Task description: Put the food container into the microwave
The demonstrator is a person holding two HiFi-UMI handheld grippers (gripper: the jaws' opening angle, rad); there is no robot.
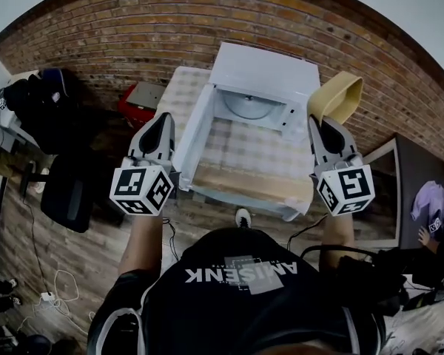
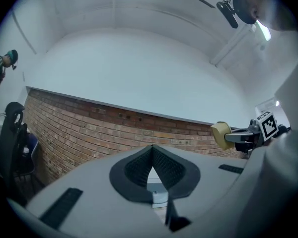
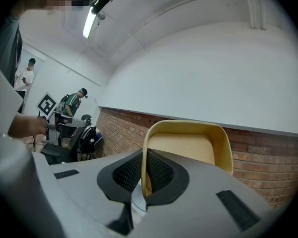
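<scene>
Both clenched: left tongs (image 1: 164, 120) empty, right tongs (image 1: 315, 121) pinching the food container (image 1: 340, 96); only the head view shows the microwave (image 1: 266, 69).

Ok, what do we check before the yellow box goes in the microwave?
1. Door of the white microwave open: ok.
2. Inside free, only its round turntable plate showing: ok.
3. Wall of the yellow plastic food container clamped in the right gripper: ok.
4. Container in front of the opening: not ok, it is off to the microwave's right.
5. Left gripper shut, empty, left of the door: ok.
</scene>
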